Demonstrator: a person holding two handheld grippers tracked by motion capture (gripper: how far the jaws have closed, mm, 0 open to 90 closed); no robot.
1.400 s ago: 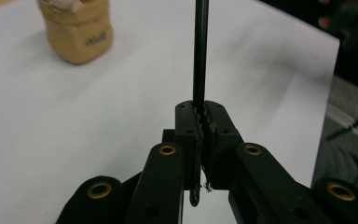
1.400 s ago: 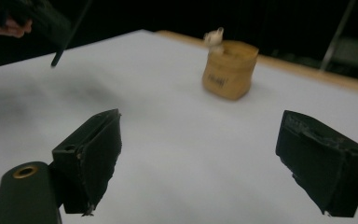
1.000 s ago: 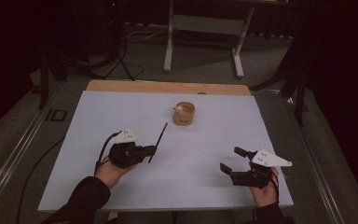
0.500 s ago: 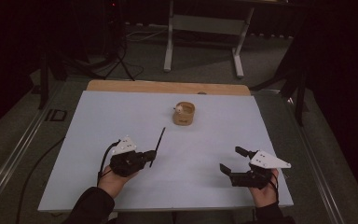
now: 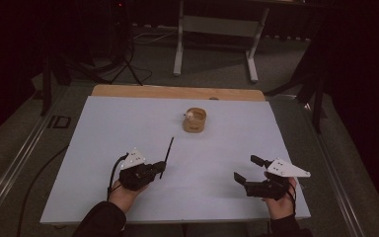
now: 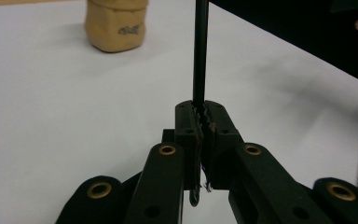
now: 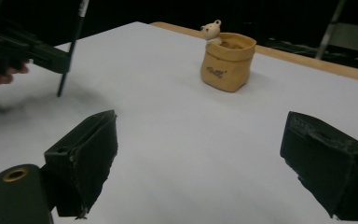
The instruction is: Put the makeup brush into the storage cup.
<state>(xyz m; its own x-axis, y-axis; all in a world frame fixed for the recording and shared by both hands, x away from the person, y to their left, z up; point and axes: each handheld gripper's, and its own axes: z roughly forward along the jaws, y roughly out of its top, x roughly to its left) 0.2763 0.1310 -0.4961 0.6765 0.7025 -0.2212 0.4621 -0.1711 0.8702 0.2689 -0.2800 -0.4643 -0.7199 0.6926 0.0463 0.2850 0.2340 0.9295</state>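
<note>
1. Your left claw [image 5: 154, 169] is clamped shut on a thin black stick [image 5: 166, 157], probably a pen or stylus. The left gripper view shows the stick [image 6: 200, 51] pinched between the toothed pads, with a short stub poking out behind them.

2. The stick's long axis runs away from you, from the claw toward the far edge of the bench [image 5: 103, 138], leaning slightly right. Its free end points roughly at the small tan pouch-shaped holder [image 5: 194, 120].

3. That holder stands upright near the far edge of the bench, about midway along it, well apart from both claws. A little bear figure [image 7: 211, 31] peeks over its rim, and its mouth is open at the top.

4. Your right claw [image 5: 249, 173] is spread wide and holds nothing. It hovers near the near right corner of the bench. In the right gripper view the holder [image 7: 226, 60] lies straight ahead between the two pads.

5. The relation that matters: the holder lies ahead and slightly right of the stick's tip, almost on the line of its axis. The left claw is the nearer of the two and already carries the stick.

6. My judgement: if the stick is meant for the holder, you need to carry it forward, then tip it upright so its end comes down into the mouth beside the bear.
</note>
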